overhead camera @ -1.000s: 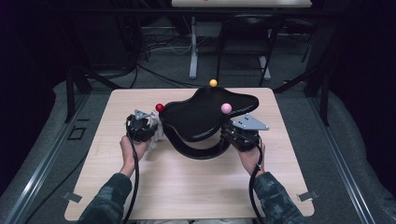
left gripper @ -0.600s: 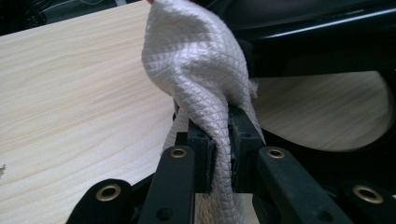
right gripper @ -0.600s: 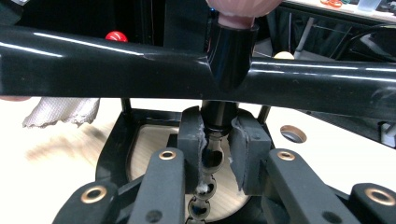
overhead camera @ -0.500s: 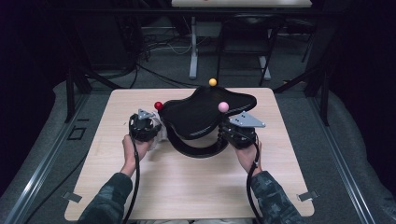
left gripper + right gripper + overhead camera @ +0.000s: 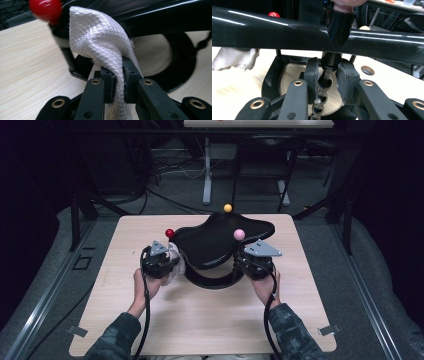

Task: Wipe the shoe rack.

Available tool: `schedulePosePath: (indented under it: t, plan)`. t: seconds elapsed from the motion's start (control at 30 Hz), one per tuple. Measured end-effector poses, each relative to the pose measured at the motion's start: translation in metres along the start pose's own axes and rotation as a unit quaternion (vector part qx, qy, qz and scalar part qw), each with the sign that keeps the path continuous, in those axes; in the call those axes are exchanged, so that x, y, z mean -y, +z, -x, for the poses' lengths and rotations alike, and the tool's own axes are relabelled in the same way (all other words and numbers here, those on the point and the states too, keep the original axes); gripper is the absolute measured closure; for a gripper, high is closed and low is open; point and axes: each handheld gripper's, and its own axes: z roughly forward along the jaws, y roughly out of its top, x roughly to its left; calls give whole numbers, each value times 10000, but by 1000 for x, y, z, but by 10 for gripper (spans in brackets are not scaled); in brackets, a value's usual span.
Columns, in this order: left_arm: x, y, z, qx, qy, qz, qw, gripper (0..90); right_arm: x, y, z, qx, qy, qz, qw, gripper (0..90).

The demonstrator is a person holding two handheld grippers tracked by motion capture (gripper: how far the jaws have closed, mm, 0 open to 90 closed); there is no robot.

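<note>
High view: black stand (image 5: 215, 245) sits mid-bench (image 5: 200, 320).
Left gripper view: left claw (image 5: 119, 75) pinches white cloth (image 5: 100, 42) against the stand's left edge.
Right gripper view: right claw (image 5: 329, 80) clamps the beaded post (image 5: 324, 86).
Risk: hard wiping could tip the stand.

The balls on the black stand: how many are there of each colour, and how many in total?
Red ball: 1
Yellow ball: 1
Pink ball: 1
Total: 3
</note>
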Motion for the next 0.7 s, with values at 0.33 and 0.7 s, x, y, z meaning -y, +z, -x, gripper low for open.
schedulePosePath:
  t: [0.33,0.7]
  plan:
    - [-5,-22,27,294,301,214,9989,814,8,1,2,-180,34,-228,9996,686]
    - [-10,-52,52,544,636,348,9959,813,14,2,4,-170,227,-258,9993,739]
